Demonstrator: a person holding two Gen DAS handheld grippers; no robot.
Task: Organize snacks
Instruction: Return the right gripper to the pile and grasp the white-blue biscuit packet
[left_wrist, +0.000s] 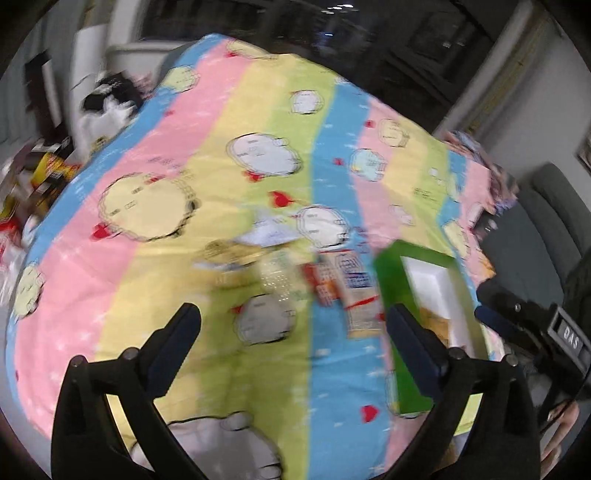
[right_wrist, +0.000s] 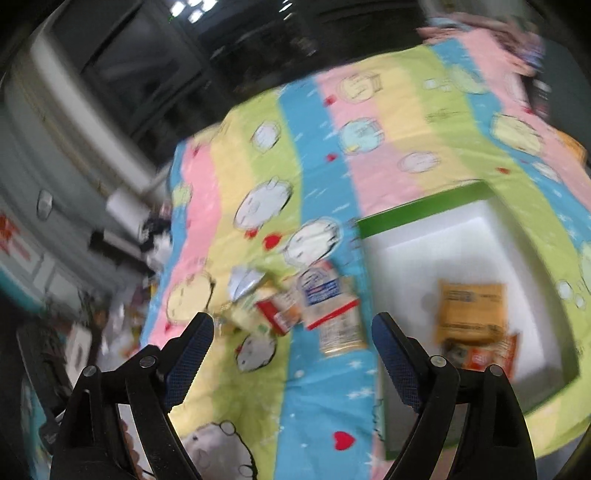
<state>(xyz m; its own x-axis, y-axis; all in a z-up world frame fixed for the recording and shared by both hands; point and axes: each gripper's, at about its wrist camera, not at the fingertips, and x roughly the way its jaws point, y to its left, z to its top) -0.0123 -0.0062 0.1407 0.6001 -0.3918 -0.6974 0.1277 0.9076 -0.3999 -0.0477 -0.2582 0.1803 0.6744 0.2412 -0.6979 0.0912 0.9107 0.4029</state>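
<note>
Both of my grippers hang above the bed with jaws spread wide and nothing between them: the left gripper (left_wrist: 293, 321) over the striped pastel cartoon-print bedspread (left_wrist: 177, 184), the right gripper (right_wrist: 291, 332) just short of the loose snacks. The main risk, as I judge it, is the blur: both views are smeared, so I could close on two overlapping packets at once, or pinch the soft cloth beneath them and drag the whole pile. The packets look thin and slick, so a shallow bite might let one slip out on the way over the wall of the green-sided, white-lined open box (right_wrist: 424, 210). That box sits just beside the pile, to its right, and an elbowing sweep could shove it. Counting: one box; inside it two packets, an orange-yellow flat packet (right_wrist: 471, 310) and a smaller red-orange packet (right_wrist: 480, 356) touching its near edge. Outside, the heap of loose snack packets (right_wrist: 295, 302) holds about five, though the blur and overlap keep me from an exact figure; the clearest is a pale packet with a red stripe (right_wrist: 334, 317).
</note>
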